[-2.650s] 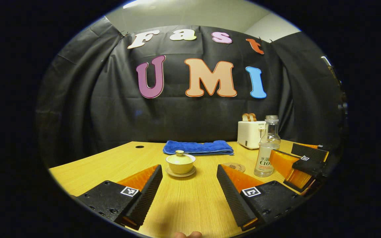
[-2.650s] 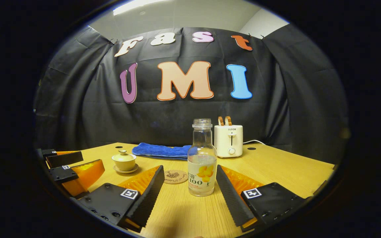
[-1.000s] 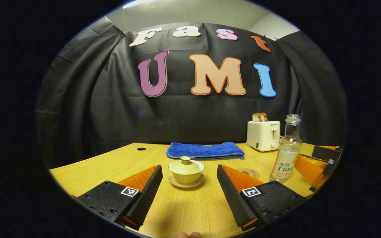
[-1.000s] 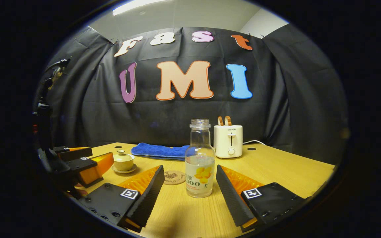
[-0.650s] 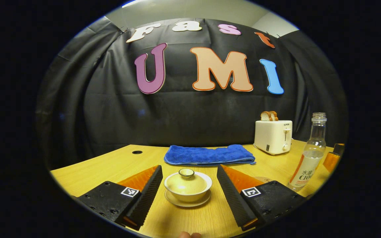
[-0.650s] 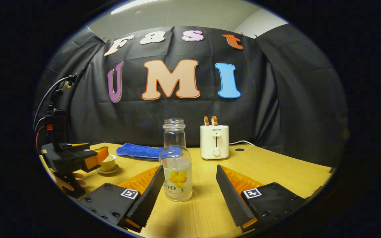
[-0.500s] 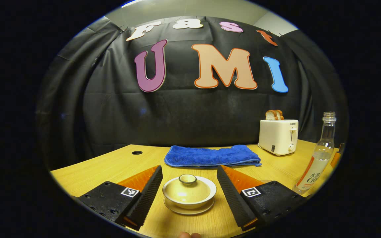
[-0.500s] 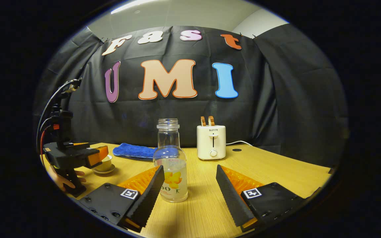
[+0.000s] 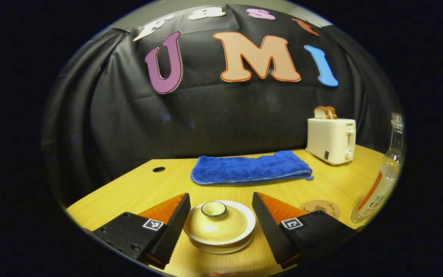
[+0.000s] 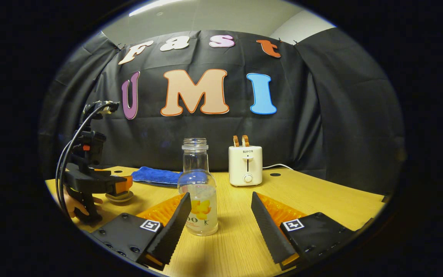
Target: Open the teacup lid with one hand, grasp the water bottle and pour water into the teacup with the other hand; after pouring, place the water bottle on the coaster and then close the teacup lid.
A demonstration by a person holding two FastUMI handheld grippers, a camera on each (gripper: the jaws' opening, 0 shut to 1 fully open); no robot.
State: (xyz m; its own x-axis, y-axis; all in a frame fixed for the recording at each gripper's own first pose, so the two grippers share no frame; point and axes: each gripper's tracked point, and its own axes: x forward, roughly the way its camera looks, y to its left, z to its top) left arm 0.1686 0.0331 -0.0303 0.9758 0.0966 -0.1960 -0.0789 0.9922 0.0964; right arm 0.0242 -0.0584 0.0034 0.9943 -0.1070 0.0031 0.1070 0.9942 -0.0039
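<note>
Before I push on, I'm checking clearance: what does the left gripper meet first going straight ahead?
Probably the teacup lid, lying between the open left gripper fingers; height is unclear.

Left gripper (image 9: 217,223): black ribbed fingers (image 9: 171,229), orange backing, square markers, screws; black cables in right gripper view.

left gripper (image 9: 220,215): hovering low, jaws gaping wide
right gripper (image 10: 221,215): hovering low, jaws spreading apart
</note>
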